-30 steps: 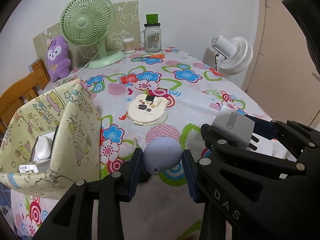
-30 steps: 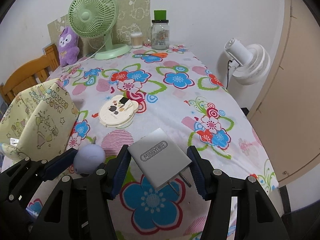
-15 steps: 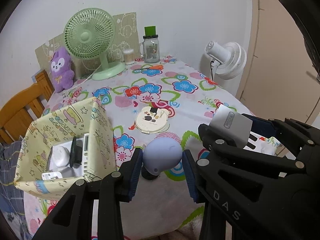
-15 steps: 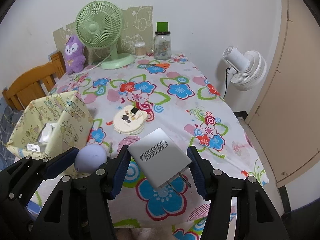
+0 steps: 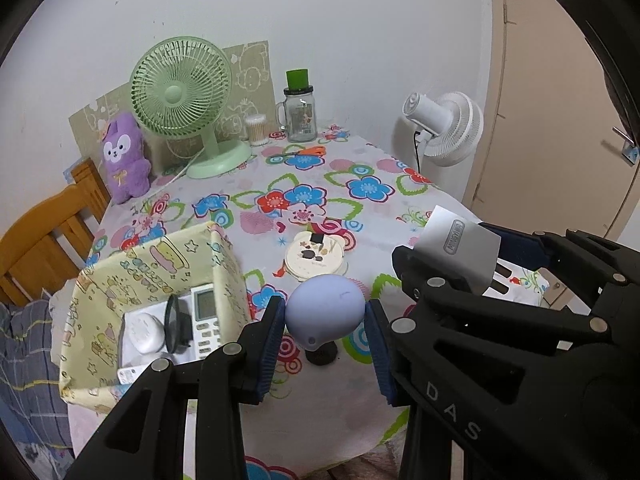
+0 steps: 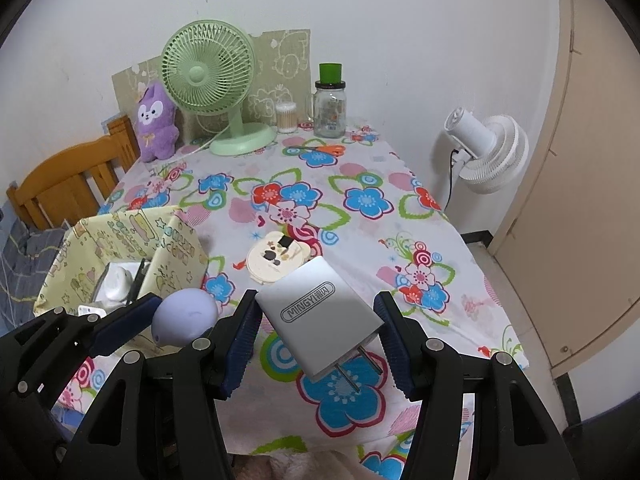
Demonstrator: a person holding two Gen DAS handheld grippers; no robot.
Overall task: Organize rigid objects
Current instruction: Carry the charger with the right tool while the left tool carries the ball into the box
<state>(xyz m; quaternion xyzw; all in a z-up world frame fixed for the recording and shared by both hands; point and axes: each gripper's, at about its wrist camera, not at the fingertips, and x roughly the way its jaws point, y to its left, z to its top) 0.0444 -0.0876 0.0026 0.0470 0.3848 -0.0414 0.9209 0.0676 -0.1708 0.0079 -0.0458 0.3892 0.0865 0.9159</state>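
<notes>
My left gripper is shut on a lilac egg-shaped object and holds it high above the table's near edge. It also shows in the right wrist view. My right gripper is shut on a silver wall charger with two prongs pointing down; the charger also shows in the left wrist view. A yellow patterned box stands at the near left, with a remote, a white case and a dark item inside. A round cream compact lies mid-table.
A green fan, a purple plush, a glass jar, cotton swabs and orange scissors stand at the far end. A white fan is off the right edge. A wooden chair is at left.
Both grippers have risen and pulled back from the table with their objects still held. The inside of the yellow box has come into view.
</notes>
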